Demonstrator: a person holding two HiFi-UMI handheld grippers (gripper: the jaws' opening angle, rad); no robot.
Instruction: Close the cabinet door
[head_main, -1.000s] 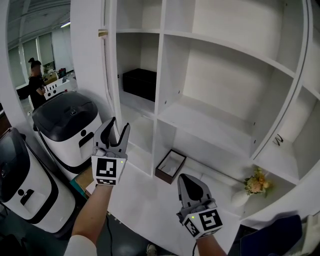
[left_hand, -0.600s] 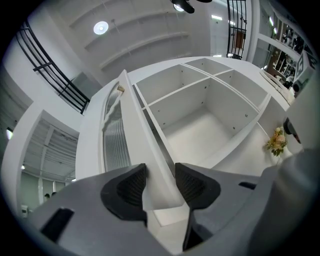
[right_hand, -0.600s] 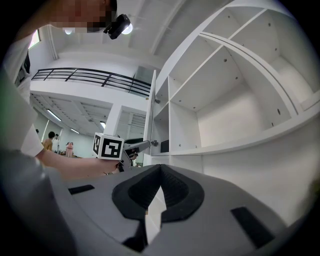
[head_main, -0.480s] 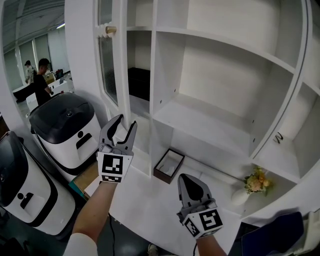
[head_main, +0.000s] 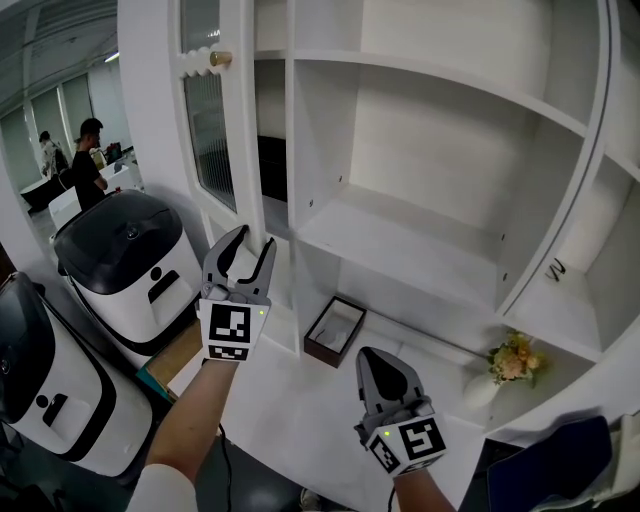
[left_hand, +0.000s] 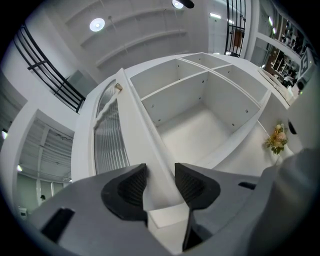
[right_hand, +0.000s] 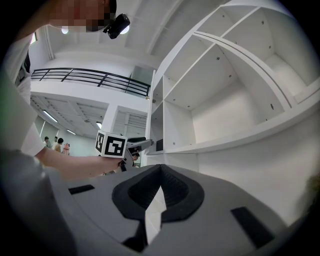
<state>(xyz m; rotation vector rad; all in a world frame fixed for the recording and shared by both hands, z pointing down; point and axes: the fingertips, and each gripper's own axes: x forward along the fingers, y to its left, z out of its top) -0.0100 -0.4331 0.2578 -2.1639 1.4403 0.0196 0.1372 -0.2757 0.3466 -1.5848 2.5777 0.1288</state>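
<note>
The white cabinet door (head_main: 205, 130), with a ribbed glass pane and a small brass knob (head_main: 220, 59), stands partly swung in at the left of the open shelving. My left gripper (head_main: 248, 248) points up at the door's lower free edge. In the left gripper view the door's edge (left_hand: 135, 125) runs between the two dark pads (left_hand: 131, 186), and the left gripper (left_hand: 160, 182) is shut on it. My right gripper (head_main: 378, 368) hangs lower in front of the bottom shelf, shut with nothing in it; its tips (right_hand: 159, 172) meet.
Two white machines with black tops (head_main: 125, 250) (head_main: 40, 370) stand at the left, close to the door. A small dark tray (head_main: 335, 330) and a flower vase (head_main: 510, 368) sit on the bottom shelf. A black box (head_main: 272, 165) shows behind the door. People (head_main: 88, 150) stand far off.
The door has swung to the right, toward the shelves, and now covers most of the black box. My left gripper moved right with its edge. The right gripper stayed put.
</note>
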